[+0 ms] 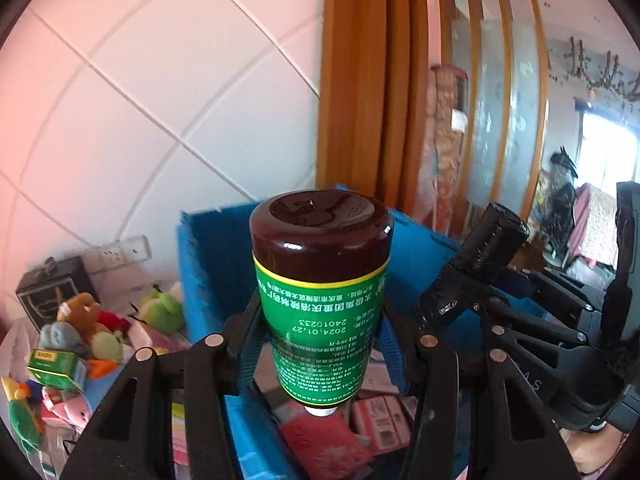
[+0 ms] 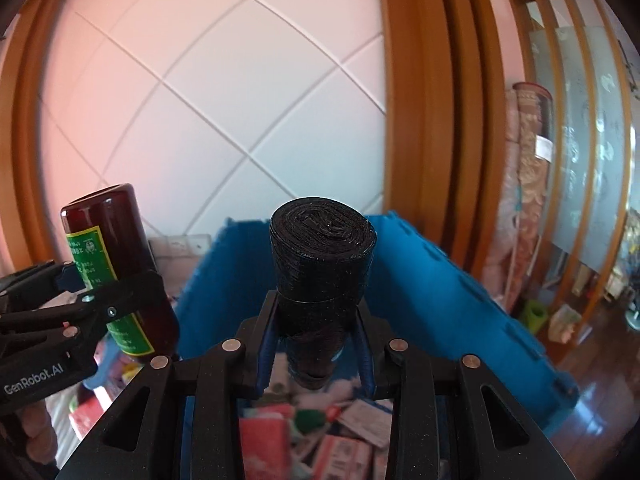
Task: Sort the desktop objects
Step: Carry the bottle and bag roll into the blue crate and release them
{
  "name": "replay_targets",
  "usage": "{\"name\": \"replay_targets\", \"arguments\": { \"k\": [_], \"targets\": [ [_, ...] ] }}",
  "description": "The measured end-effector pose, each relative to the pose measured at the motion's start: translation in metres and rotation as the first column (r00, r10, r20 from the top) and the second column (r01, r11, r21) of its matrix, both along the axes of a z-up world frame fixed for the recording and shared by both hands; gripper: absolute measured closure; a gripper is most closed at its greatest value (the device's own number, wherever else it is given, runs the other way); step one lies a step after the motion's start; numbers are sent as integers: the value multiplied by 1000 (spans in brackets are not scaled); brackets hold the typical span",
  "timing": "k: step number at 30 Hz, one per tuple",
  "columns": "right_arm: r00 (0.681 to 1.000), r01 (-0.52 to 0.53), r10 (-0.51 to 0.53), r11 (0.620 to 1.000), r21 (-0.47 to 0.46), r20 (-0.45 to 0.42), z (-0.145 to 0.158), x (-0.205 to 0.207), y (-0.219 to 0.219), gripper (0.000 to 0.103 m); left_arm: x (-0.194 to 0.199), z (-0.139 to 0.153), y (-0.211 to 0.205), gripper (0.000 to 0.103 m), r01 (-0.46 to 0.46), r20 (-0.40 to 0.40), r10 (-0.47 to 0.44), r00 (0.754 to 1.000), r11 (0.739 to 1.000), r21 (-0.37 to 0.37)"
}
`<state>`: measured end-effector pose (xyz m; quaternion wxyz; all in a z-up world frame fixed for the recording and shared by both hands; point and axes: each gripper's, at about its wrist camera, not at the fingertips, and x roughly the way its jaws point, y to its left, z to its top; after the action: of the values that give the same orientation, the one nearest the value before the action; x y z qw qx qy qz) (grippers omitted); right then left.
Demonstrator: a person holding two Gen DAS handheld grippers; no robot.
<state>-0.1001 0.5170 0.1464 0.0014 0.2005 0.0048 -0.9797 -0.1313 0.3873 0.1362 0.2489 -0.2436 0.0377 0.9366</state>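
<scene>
A blue crate [image 2: 448,300] fills the lower middle of both wrist views, its open top holding a jumble of red and white packets [image 2: 352,432]. Beyond it stands a tiled wall [image 2: 224,120], with a wooden door frame [image 1: 368,80] at 1 o'clock in the left wrist view. The left gripper [image 1: 320,344] pinches a brown bottle [image 1: 322,280] with a green label; the bottle stands between the jaws upside down, its white cap at 6 o'clock and its base at 12 o'clock, over the crate. The right gripper [image 2: 318,344] has its jaws closed on a black roll of bags [image 2: 322,268], which rises upright from between them, above the crate. At 9 o'clock in the left wrist view lie plush toys [image 1: 92,328] and a small green box [image 1: 56,368], beside the crate
</scene>
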Motion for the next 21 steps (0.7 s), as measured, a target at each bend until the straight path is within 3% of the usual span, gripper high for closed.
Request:
{"name": "replay_targets", "arguments": {
  "k": [8,11,16,21],
  "targets": [
    [992,48,-52,998,36,117,-38,-17,49,70,-33,-32,49,53,-12,151,25,988,996,-83],
    [990,63,-71,996,69,125,-44,-32,59,70,-36,-37,53,53,-36,150,50,987,995,-94],
    [987,54,-71,992,118,142,-51,-52,66,70,-46,-50,61,53,-36,237,60,970,994,-102],
    [982,55,-71,994,98,173,-53,-60,73,70,-45,-56,65,52,-57,248,90,964,989,-139]
  ]
}}
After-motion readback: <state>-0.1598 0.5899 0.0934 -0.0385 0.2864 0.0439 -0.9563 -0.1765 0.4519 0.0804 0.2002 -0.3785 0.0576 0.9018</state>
